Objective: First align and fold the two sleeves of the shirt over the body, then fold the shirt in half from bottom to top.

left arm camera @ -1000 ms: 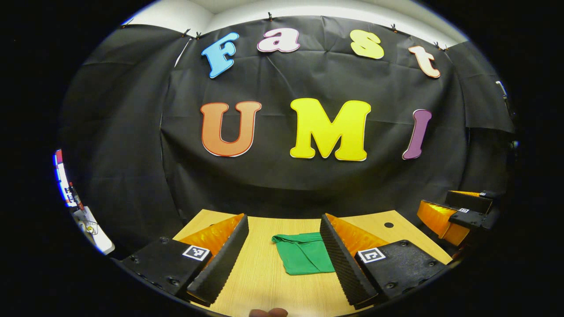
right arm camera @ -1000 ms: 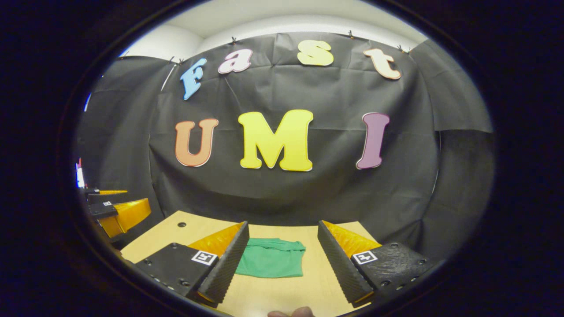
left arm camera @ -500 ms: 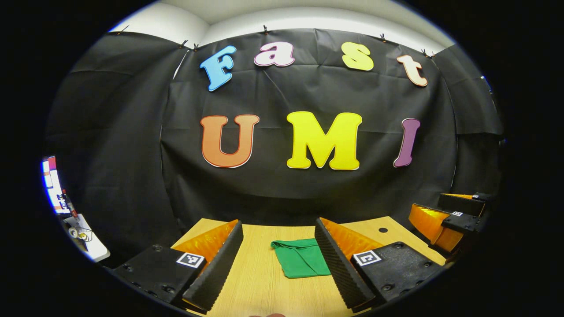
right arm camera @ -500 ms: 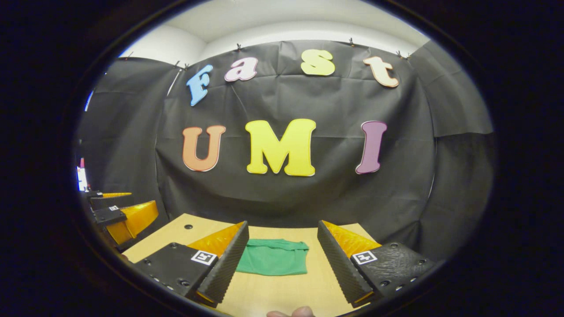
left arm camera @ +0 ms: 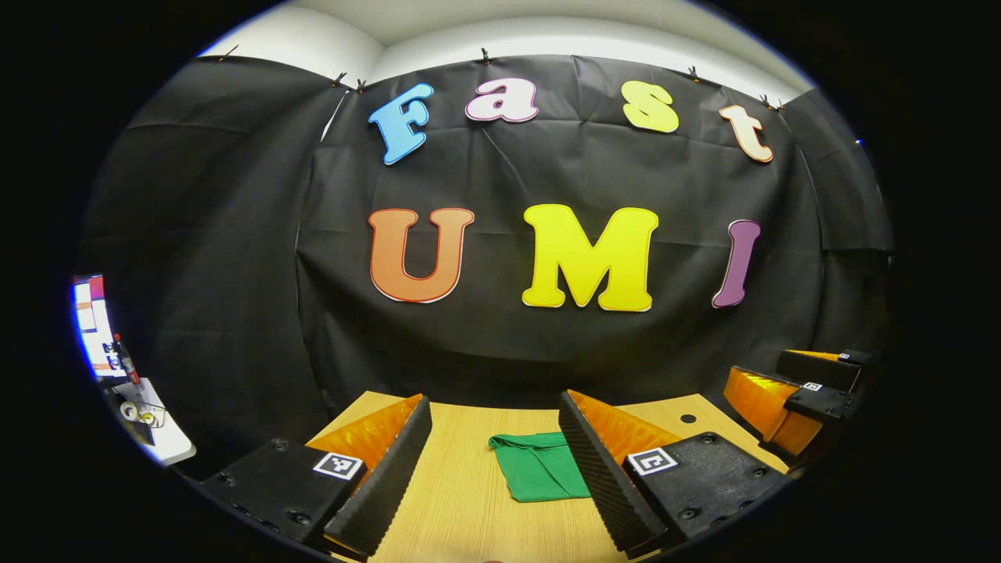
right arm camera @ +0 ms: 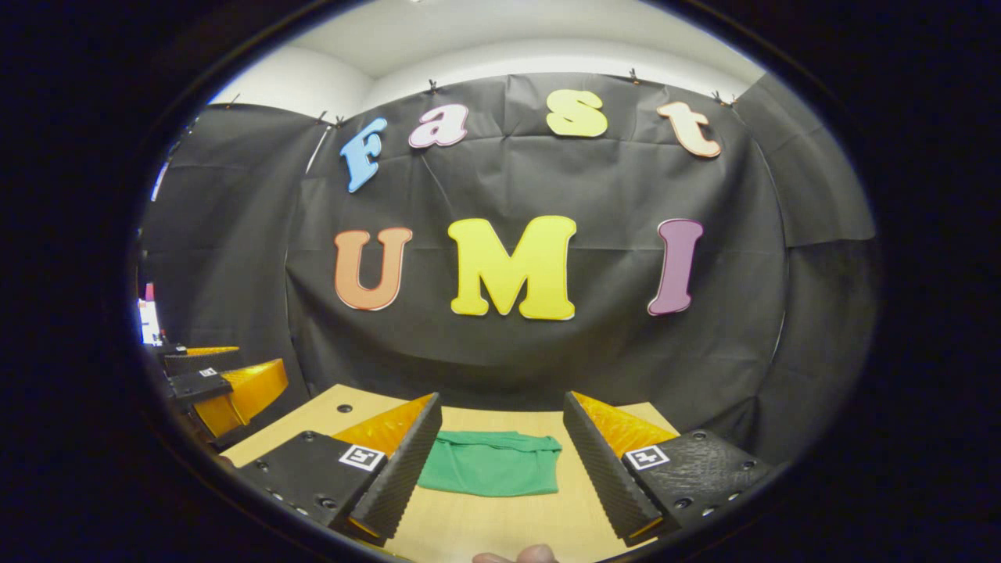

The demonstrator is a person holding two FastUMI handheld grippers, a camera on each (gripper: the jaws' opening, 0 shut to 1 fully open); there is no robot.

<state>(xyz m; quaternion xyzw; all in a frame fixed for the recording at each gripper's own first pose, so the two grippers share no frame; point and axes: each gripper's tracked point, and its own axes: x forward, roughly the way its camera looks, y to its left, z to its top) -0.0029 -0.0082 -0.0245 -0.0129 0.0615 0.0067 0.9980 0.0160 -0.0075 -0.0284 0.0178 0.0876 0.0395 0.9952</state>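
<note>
Already the shirt [right arm camera: 491, 465] lies as a compact green rectangle flat on the wooden table [left arm camera: 461, 508], so by the look of it both sleeve folds and the bottom-to-top fold are done, and the step in hand is simply backing away cleanly.

The left gripper [left arm camera: 494, 469] hangs above the table with its jaws spread wide and nothing between them; the shirt sits ahead of it, partly hidden behind its right finger. The right gripper [right arm camera: 500, 465] is likewise wide open and empty, with the shirt straight ahead, framed in the gap between its fingers and partly behind the left one. Neither gripper touches the cloth. In the left gripper view the other gripper shows far off to the right; in the right gripper view the other one shows far off to the left, so the two are well apart, on either side of the shirt.

To finish well, I judge that both should keep their jaws open and stay raised, retreating toward the near side without dipping, since a fingertip dragging the top layer could undo the fold. The near edge looks fairly even, and the folded layers at the far edge show a slight ripple; whether that needs smoothing is hard to tell from here.
</note>
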